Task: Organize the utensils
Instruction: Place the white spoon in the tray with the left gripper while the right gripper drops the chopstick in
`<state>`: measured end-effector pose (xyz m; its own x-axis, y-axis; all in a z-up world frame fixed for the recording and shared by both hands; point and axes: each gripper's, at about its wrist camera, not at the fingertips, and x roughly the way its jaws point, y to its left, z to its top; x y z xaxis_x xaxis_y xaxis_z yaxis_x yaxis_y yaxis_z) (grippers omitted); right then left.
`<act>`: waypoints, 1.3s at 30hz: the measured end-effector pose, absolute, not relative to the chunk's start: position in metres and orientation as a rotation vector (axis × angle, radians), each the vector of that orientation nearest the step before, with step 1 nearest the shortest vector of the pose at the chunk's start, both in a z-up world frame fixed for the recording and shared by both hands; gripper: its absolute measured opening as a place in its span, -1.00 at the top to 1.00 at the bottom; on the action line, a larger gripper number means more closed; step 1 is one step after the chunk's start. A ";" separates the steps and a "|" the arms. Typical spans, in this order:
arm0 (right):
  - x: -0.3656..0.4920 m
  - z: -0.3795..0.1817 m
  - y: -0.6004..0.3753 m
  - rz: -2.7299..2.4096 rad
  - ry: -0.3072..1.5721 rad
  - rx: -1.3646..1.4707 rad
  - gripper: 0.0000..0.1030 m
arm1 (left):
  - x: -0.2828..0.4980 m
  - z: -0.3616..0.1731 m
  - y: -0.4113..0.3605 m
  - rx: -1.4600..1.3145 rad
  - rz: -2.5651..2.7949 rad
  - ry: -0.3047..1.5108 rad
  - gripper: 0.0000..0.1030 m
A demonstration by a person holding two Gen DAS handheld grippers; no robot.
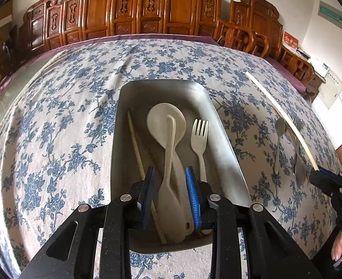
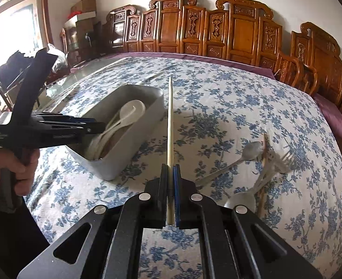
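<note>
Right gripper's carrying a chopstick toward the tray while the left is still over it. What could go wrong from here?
1. The right gripper pinches the chopstick near one end; the long free length may pivot or slip.
2. The left gripper sits low in the metal tray astride the white spoon, so the grippers may collide.
3. The tray's far wall may catch the chopstick tip on the way in.
</note>
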<state>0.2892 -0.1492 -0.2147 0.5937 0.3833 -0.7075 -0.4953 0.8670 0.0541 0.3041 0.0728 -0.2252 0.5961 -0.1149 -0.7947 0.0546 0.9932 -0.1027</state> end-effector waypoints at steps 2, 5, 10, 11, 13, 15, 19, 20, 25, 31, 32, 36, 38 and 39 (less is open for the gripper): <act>0.289 -0.213 -0.144 0.518 0.785 -0.151 0.89 | 0.303 -0.222 0.076 -0.074 -0.096 0.917 0.36; 0.290 -0.210 -0.136 0.531 0.789 -0.143 0.89 | 0.302 -0.215 0.082 -0.081 -0.091 0.897 0.33; 0.291 -0.206 -0.113 0.575 0.808 -0.103 0.88 | 0.300 -0.205 0.095 -0.061 -0.050 0.871 0.18; 0.291 -0.207 -0.105 0.582 0.811 -0.107 0.88 | 0.300 -0.204 0.098 -0.061 -0.045 0.868 0.18; 0.292 -0.208 -0.092 0.595 0.821 -0.113 0.88 | 0.300 -0.201 0.104 -0.061 -0.035 0.862 0.15; 0.293 -0.210 -0.083 0.606 0.831 -0.119 0.88 | 0.299 -0.198 0.111 -0.060 -0.022 0.855 0.11; 0.300 -0.213 -0.061 0.625 0.858 -0.135 0.88 | 0.300 -0.195 0.123 -0.073 -0.009 0.851 0.08; 0.301 -0.214 -0.058 0.627 0.863 -0.136 0.88 | 0.300 -0.194 0.125 -0.077 -0.007 0.850 0.08; 0.319 -0.219 -0.045 0.630 0.910 -0.103 0.88 | 0.301 -0.191 0.137 -0.098 0.003 0.847 0.07; 0.332 -0.227 -0.031 0.623 0.947 -0.086 0.88 | 0.302 -0.191 0.141 -0.105 0.006 0.849 0.07; 0.334 -0.229 -0.030 0.623 0.954 -0.083 0.88 | 0.302 -0.191 0.141 -0.105 0.005 0.849 0.07; 0.339 -0.237 -0.024 0.627 0.978 -0.081 0.88 | 0.302 -0.191 0.140 -0.103 0.001 0.851 0.06; 0.340 -0.240 -0.024 0.632 0.987 -0.073 0.88 | 0.302 -0.192 0.140 -0.101 0.000 0.852 0.06; 0.340 -0.241 -0.024 0.633 0.990 -0.068 0.88 | 0.302 -0.192 0.140 -0.101 -0.001 0.853 0.06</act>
